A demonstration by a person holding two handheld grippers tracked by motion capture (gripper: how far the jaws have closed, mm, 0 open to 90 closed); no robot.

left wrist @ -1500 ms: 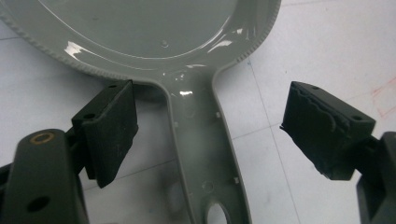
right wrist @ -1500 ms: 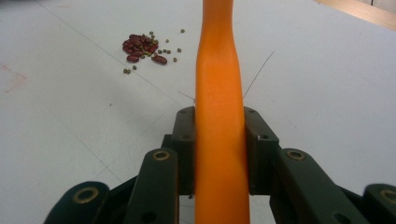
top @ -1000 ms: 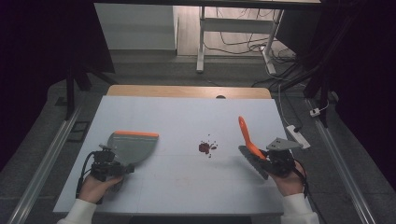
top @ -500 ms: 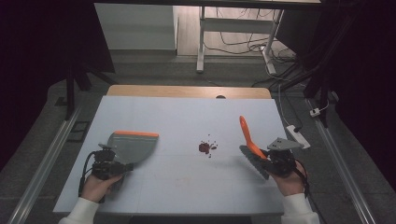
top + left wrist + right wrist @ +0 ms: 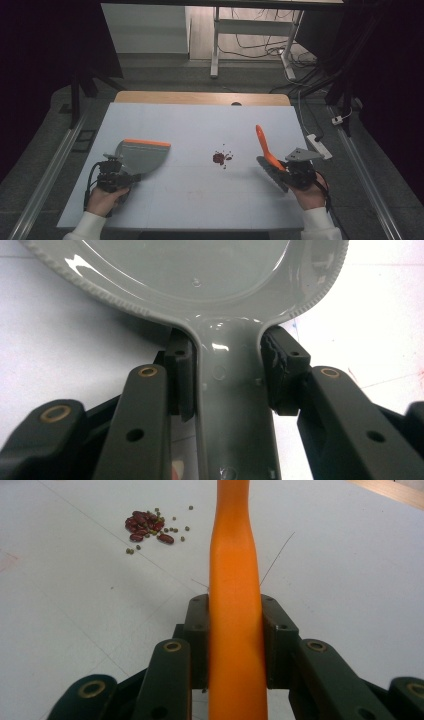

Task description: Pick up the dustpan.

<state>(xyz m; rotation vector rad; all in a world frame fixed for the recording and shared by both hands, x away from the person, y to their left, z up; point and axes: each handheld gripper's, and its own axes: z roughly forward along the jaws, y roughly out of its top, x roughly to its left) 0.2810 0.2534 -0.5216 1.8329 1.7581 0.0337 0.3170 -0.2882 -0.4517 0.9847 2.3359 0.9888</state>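
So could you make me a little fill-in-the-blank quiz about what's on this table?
1. The left gripper is shut on the handle of a grey ____.
2. The right gripper is shut on a brush whose handle is ____.
3. The small pile of beans lies ____ the two tools.

Missing words: dustpan; orange; between

White sleeves; each black tool [image 5: 114, 176] trails a black cable.

Glossy grey plastic dustpan [image 5: 200, 285], smooth orange plastic brush handle [image 5: 235, 605], matt white table [image 5: 200, 200], shiny beans [image 5: 147, 527]
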